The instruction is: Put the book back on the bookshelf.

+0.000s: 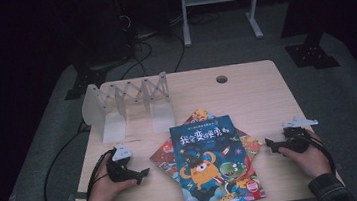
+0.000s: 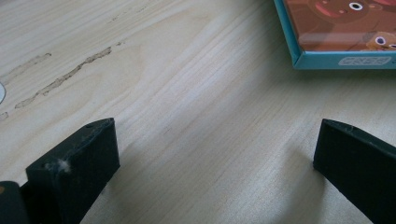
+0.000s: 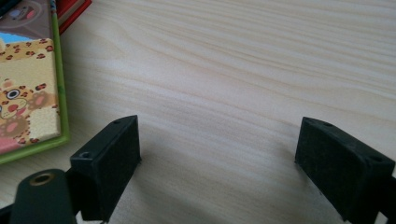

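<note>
Left gripper (image 1: 141, 174), lower left of the high view, and right gripper (image 1: 271, 145), lower right, both rest on the table (image 1: 255, 87) with jaws spread and empty, flanking the fanned stack of picture books (image 1: 213, 162) at lower centre. The folding book rack (image 1: 126, 103) stands vacant at upper left, likely the books' destination.

At the lower left of the high view, the left gripper (image 1: 144, 173) lies low in the person's left hand (image 1: 106, 184), jaws spread wide with nothing between. At the lower right, the right gripper (image 1: 270, 144), held by the right hand (image 1: 309, 158), also gapes, pointing inward.
</note>
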Motion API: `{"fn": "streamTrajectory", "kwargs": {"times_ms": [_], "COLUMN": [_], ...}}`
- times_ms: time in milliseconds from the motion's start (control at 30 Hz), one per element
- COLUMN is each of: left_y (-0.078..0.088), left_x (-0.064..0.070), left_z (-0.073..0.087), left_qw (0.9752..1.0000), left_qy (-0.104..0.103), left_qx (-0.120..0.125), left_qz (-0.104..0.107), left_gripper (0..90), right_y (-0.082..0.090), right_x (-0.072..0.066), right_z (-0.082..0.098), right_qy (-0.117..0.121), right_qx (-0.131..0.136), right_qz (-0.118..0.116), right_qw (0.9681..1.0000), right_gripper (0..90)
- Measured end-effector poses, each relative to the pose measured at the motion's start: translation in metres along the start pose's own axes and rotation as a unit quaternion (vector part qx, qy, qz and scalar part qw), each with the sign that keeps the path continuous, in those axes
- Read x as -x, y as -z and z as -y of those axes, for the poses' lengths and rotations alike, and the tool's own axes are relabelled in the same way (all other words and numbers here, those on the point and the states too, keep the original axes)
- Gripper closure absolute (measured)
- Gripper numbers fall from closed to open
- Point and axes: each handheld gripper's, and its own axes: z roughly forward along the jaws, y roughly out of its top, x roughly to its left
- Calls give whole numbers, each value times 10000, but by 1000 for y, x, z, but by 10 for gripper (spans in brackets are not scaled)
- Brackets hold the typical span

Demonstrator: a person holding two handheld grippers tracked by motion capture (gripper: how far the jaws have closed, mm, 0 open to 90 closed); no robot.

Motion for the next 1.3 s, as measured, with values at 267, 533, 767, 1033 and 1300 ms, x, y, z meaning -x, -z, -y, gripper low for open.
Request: {"fn": "streamTrajectory", "kwargs": {"times_ms": [267,533,767,1033,1300], "left_y": [0,8,23,28,21], "left_x": [-1,-1,-1,3,3], "left_z": [-1,-10,-17,-29,-36], "left_qw": [10000,9998,9981,9964,9963], "left_qy": [-33,88,296,408,419], "left_qx": [-6,35,306,408,398], "left_qz": [18,201,453,626,631], "left_gripper": [0,255,432,553,449], "right_y": [7,27,29,14,-14], "right_x": [2,-5,-27,-54,-77], "right_z": [-2,-14,-34,-52,-68], "right_qy": [-19,-216,-102,30,209], "right_qx": [-46,290,419,356,79], "right_qz": [12,-245,-727,-1183,-1478], "right_qw": [10000,9990,9964,9923,9888], "right_gripper": [342,497,530,521,509]}}
